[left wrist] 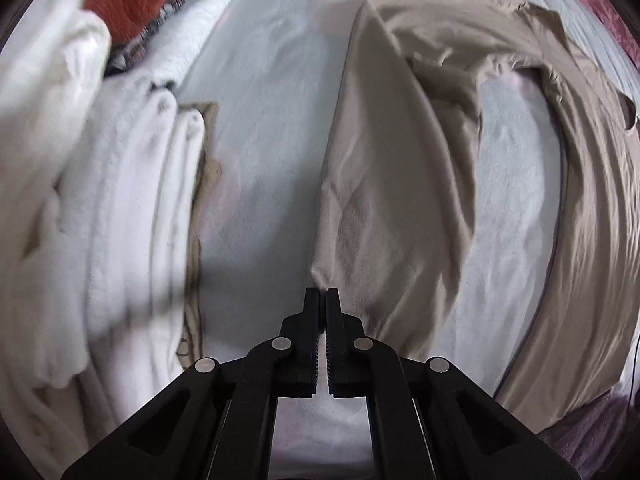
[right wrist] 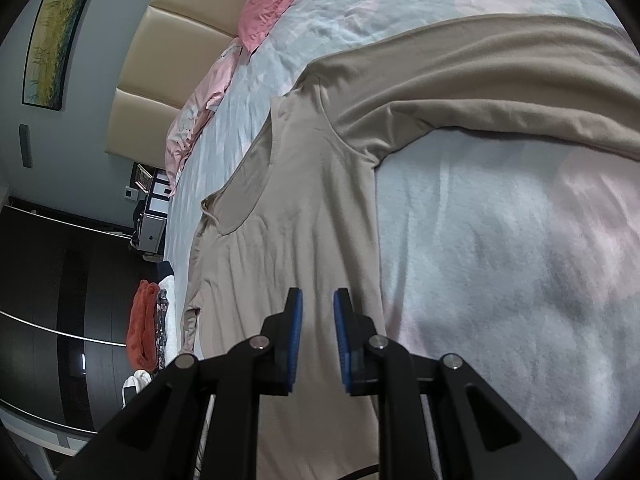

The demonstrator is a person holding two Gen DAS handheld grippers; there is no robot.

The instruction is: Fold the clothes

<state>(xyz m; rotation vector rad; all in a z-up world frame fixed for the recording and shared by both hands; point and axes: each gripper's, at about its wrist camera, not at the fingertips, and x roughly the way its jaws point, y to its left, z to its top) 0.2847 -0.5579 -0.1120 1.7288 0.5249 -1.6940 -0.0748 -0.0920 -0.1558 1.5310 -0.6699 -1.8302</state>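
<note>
Beige shirt lengthwise along the bed, neckline toward the headboard, sleeve cuff pinched in left gripper, right gripper narrowly parted above its body.

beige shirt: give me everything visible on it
The beige shirt is a long-sleeved top of thin, soft-looking knit with a scooped neckline. It lies spread, wrinkled and unfolded on the bed sheet, one sleeve stretched away from the body. The left hand-held gripper is shut on that sleeve's cuff end. The right hand-held gripper is open above the torso, apparently not gripping.
</note>
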